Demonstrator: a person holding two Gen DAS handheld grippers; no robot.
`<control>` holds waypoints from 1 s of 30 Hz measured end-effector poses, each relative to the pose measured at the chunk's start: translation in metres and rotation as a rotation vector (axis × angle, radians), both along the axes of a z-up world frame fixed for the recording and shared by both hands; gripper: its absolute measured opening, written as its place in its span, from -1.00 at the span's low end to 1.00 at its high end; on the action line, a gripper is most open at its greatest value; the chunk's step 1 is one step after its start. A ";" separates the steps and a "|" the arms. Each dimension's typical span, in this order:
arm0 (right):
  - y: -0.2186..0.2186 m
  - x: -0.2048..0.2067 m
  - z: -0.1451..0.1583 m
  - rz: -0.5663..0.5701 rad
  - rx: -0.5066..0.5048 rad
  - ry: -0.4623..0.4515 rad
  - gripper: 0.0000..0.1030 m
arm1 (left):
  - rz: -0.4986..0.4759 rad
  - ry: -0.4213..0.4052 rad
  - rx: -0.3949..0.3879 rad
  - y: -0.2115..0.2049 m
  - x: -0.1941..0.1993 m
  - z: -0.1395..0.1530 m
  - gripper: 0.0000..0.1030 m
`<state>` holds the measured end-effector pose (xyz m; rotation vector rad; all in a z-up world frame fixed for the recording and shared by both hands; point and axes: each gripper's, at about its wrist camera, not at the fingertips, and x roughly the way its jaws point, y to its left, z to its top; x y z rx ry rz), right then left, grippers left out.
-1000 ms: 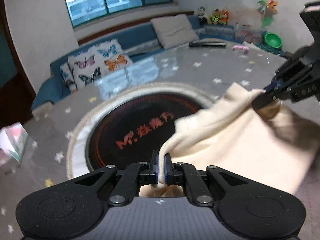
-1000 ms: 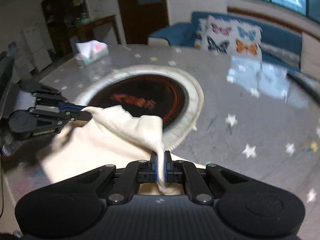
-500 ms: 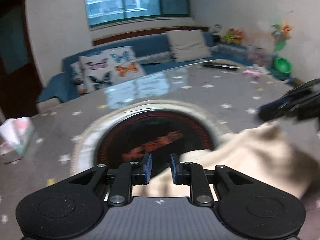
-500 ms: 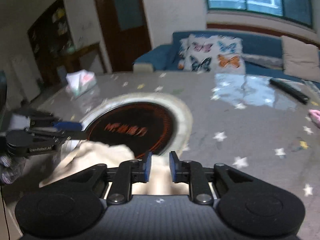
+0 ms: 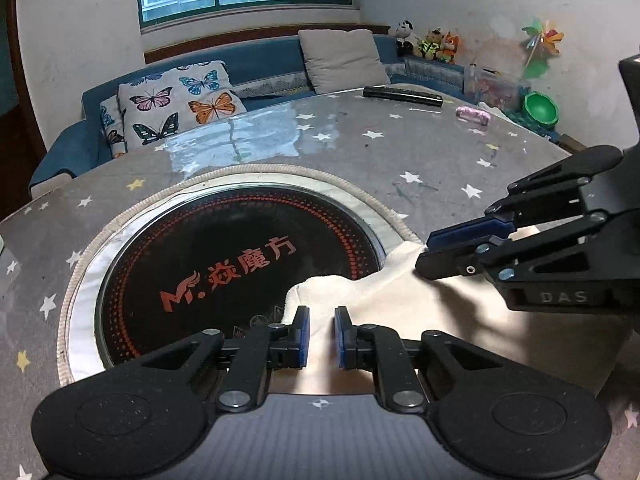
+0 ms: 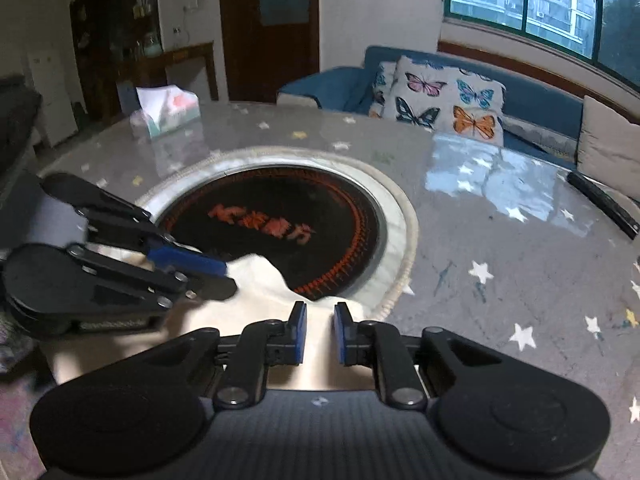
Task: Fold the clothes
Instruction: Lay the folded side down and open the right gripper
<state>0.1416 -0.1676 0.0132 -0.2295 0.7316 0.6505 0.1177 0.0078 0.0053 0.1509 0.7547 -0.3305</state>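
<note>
A cream garment (image 5: 400, 312) lies flat on the grey star-print table, its far edge overlapping the black round cooktop (image 5: 236, 264). My left gripper (image 5: 319, 336) is open and empty just above the garment's left part. My right gripper (image 6: 319, 334) is open and empty above the garment (image 6: 264, 292) in the right wrist view. Each gripper shows in the other's view, the right one (image 5: 430, 250) at the right and the left one (image 6: 228, 278) at the left, both hovering just over the cloth.
A tissue box (image 6: 168, 110) stands at the table's far left. A black remote (image 5: 402, 96) and a pink object (image 5: 474, 115) lie at the far side. A blue sofa with butterfly cushions (image 5: 176, 102) runs behind the table.
Both grippers let go of the garment's corners and opened. The cloth dropped flat onto the table, and both grippers now hover over it.
</note>
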 end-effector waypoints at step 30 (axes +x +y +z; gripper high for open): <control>-0.087 -0.041 0.025 -0.071 0.024 0.007 -0.81 | 0.005 -0.073 0.011 -0.013 -0.028 0.018 -0.67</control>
